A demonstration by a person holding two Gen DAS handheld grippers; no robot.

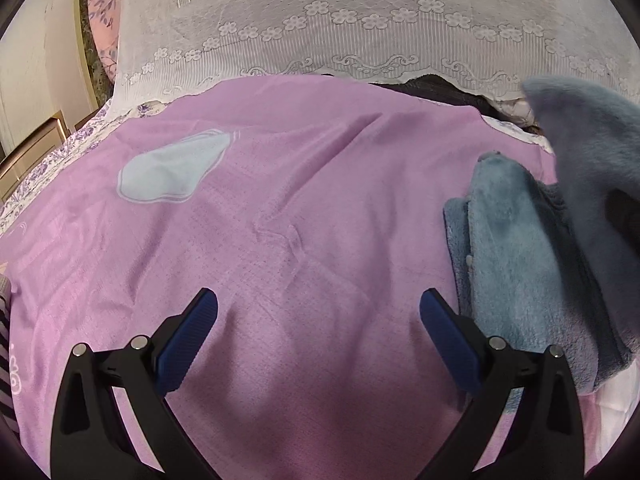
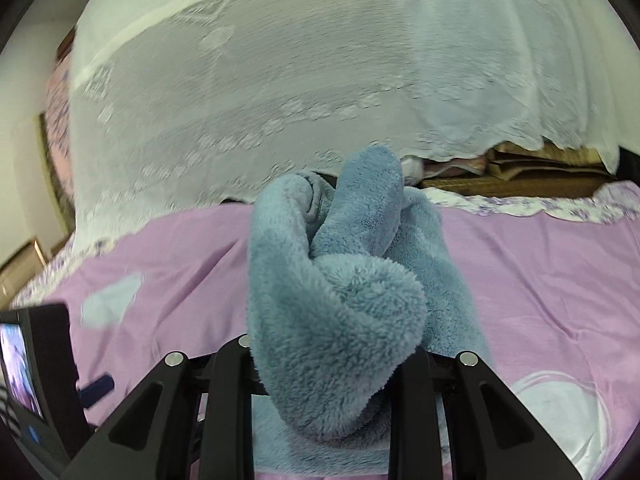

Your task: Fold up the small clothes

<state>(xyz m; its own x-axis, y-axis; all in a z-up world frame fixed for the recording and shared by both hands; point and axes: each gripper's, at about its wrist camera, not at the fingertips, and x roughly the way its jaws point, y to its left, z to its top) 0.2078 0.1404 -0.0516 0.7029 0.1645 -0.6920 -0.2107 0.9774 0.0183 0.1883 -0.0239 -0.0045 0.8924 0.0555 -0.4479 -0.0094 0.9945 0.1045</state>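
A blue-grey fleece garment (image 1: 516,248) lies partly folded on the pink sheet (image 1: 280,200) at the right of the left wrist view. One flap of it (image 1: 592,140) is lifted at the far right. My left gripper (image 1: 318,296) hovers open over bare sheet just left of the garment, with nothing between its blue pads (image 1: 188,336). In the right wrist view the same fleece (image 2: 340,300) is bunched up between the black arms of my right gripper (image 2: 328,360), which is shut on it. The cloth hides the right fingertips.
A white lace cover (image 1: 340,32) drapes over a pile at the back of the bed. A pale blue cloud print (image 1: 172,172) marks the sheet at left. Brown folded bedding (image 2: 540,172) lies at the back right. A black unit with a small screen (image 2: 24,364) sits at the lower left.
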